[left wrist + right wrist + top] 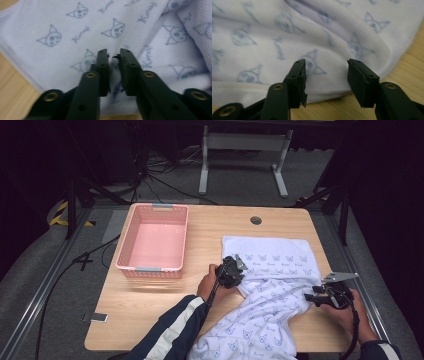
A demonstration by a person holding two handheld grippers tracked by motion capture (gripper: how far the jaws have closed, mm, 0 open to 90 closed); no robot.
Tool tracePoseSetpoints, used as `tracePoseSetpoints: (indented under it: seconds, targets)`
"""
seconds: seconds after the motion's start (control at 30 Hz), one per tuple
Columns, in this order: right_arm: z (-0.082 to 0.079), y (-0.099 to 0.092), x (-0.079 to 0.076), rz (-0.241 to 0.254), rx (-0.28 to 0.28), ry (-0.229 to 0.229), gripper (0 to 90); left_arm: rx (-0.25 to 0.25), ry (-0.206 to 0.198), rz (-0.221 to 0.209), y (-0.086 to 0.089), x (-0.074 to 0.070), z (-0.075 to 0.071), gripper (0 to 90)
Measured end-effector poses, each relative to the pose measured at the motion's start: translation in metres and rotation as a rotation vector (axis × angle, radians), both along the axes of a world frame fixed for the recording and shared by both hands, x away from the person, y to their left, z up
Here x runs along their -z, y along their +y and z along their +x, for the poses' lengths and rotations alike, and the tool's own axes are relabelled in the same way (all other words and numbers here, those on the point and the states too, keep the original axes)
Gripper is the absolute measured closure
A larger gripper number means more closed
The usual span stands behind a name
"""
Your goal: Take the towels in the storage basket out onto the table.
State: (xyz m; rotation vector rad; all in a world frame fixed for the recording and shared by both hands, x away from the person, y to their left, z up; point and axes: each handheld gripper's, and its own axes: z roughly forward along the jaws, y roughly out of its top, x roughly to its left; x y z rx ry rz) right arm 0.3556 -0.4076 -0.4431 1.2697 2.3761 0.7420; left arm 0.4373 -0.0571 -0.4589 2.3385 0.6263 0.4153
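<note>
A white towel printed with blue cat faces lies on the right half of the wooden table. Its far part lies flat, and its near part is bunched and hangs over the front edge. At the towel's left edge my left gripper has its jaws nearly together. In the left gripper view a thin fold of towel sits pinched in the left gripper. My right gripper is at the towel's right side. There the right gripper stands open, with a towel fold just beyond its tips.
A pink plastic basket stands with nothing in it at the table's back left. A round cable hole is near the far edge. Bare wood lies in front of the basket. A small grey tag sits at the front left corner.
</note>
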Motion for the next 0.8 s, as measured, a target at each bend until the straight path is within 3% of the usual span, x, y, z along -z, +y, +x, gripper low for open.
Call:
tracePoseSetpoints:
  seconds: [0.07, 0.13, 0.23, 0.3, 0.33, 0.4, 0.47, 0.53, 0.6, 0.67, 0.73, 0.77, 0.8]
  targets:
    - [0.005, -0.004, 0.001, 0.013, 0.014, -0.008, 47.5, -0.033, 0.017, 0.002, 0.006, -0.001, 0.009, 84.6]
    - [0.012, -0.007, 0.001, -0.010, 0.041, -0.030, 47.5, -0.073, 0.025, -0.007, 0.011, -0.001, 0.019, 84.6]
    - [0.027, -0.009, 0.001, -0.010, 0.067, -0.047, 47.6, -0.150, 0.017, -0.008, 0.019, -0.001, 0.034, 84.4]
    - [0.040, -0.008, 0.001, -0.036, 0.079, -0.063, 47.5, -0.192, 0.005, -0.006, 0.022, 0.000, 0.044, 84.3]
    - [0.045, -0.007, 0.001, -0.036, 0.083, -0.065, 47.5, -0.231, -0.015, 0.025, 0.023, 0.001, 0.052, 84.6]
    - [0.060, -0.005, 0.001, -0.048, 0.087, -0.079, 47.2, -0.279, -0.010, 0.010, 0.026, 0.002, 0.064, 84.3]
    - [0.074, -0.003, 0.001, -0.047, 0.102, -0.089, 47.2, -0.297, -0.007, 0.004, 0.025, 0.002, 0.069, 84.4]
    - [0.082, -0.002, 0.002, -0.042, 0.112, -0.094, 47.2, -0.313, -0.024, 0.045, 0.021, 0.000, 0.076, 83.9]
    - [0.092, -0.001, 0.002, -0.042, 0.121, -0.092, 46.5, -0.333, -0.038, 0.055, 0.016, 0.000, 0.078, 80.9]
    - [0.094, 0.001, 0.002, -0.052, 0.130, -0.100, 46.6, -0.312, -0.025, 0.023, 0.015, -0.004, 0.074, 73.2]
    - [0.089, 0.002, 0.000, -0.056, 0.118, -0.085, 43.7, -0.258, -0.008, -0.062, 0.016, -0.008, 0.063, 66.0]
    - [0.086, 0.001, -0.001, -0.048, 0.111, -0.077, 43.8, -0.188, -0.012, -0.084, 0.016, -0.011, 0.054, 64.1]
    - [0.079, 0.000, -0.003, -0.018, 0.094, -0.097, 46.6, -0.143, -0.020, -0.086, 0.015, -0.013, 0.045, 62.2]
